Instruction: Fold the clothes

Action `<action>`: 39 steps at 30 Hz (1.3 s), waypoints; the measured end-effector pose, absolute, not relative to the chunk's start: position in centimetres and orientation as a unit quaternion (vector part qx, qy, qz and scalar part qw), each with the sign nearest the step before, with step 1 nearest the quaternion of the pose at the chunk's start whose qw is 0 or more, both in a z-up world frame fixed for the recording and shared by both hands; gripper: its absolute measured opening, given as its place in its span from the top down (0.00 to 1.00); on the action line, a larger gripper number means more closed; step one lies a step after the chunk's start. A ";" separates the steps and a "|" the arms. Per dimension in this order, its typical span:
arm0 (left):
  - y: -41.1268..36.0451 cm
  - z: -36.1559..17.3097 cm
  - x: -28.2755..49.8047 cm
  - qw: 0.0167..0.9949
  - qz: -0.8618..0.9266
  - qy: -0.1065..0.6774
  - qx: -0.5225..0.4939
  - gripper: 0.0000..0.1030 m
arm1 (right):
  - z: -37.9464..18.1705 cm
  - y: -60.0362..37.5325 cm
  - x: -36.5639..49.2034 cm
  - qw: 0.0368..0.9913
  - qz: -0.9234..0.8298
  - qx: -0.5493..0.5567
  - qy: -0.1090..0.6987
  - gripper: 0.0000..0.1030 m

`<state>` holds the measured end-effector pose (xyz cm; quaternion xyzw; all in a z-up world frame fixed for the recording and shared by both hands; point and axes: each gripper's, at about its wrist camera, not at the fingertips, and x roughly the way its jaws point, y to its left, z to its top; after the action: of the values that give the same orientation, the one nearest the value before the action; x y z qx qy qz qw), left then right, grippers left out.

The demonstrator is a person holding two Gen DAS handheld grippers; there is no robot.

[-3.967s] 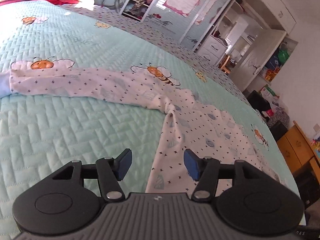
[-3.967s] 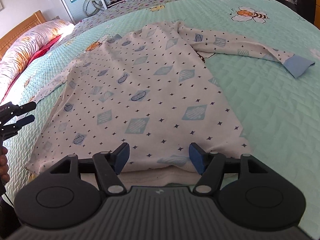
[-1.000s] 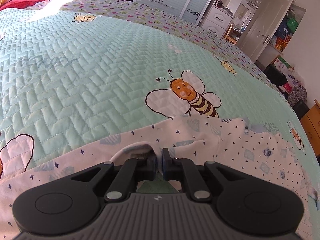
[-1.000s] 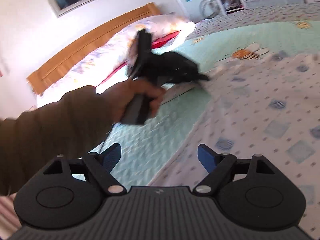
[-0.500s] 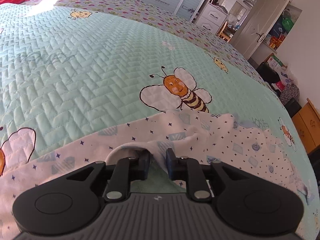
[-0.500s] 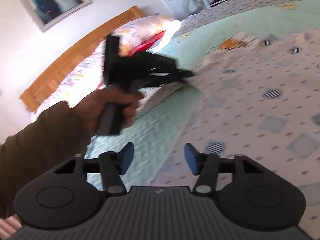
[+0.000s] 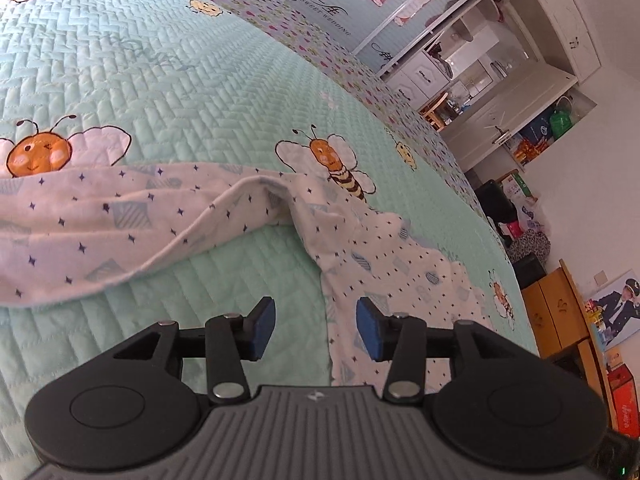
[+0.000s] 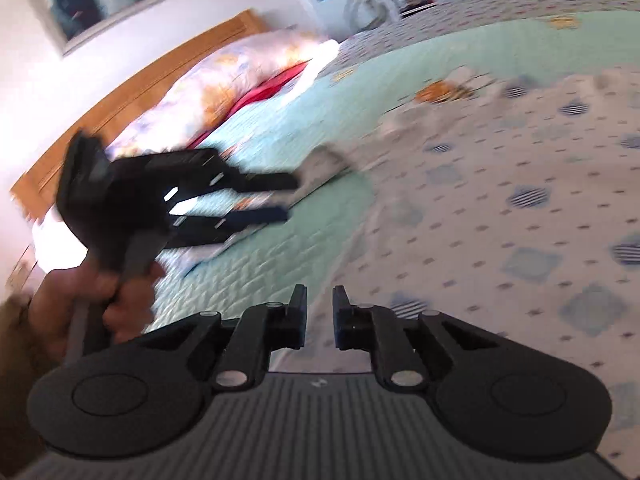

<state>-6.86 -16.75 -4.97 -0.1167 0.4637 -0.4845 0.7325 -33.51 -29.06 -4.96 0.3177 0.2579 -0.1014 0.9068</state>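
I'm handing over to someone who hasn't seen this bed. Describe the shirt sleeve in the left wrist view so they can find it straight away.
Start from the mint-green quilted bedspread printed with cartoon bees. Across it lies a white shirt with small dark stars and pale blue diamonds. The sleeve is the long band running left from the shirt body, ahead of the open left gripper; unlike the flat body, its near edge is curled over.

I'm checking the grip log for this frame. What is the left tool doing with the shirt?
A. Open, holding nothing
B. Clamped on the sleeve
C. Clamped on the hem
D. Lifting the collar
A: the left tool has its blue pads spread wide over the bedspread, and the shirt lies loose ahead of it, ungripped.
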 end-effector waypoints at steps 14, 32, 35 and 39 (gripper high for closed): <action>-21.6 -6.8 -14.8 0.786 -0.467 0.389 0.108 0.71 | -6.5 -28.6 -34.8 0.885 -0.045 0.347 0.307 0.83; -18.1 -7.4 -14.0 0.784 -0.439 0.437 0.020 0.96 | -5.9 -28.3 -41.0 0.897 -0.069 0.317 0.301 0.64; -17.4 -7.4 -13.3 0.778 -0.439 0.449 -0.014 0.93 | -5.4 -28.7 -42.8 0.897 -0.081 0.321 0.293 0.51; -15.6 -6.5 -14.4 0.777 -0.434 0.456 -0.027 0.73 | -5.2 -29.1 -45.1 0.894 -0.102 0.336 0.280 0.48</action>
<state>-14.41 -15.56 -6.53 -0.0268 0.4555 -0.4338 0.7769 -45.09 -29.11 -5.16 0.3358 0.2799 -0.1019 0.8936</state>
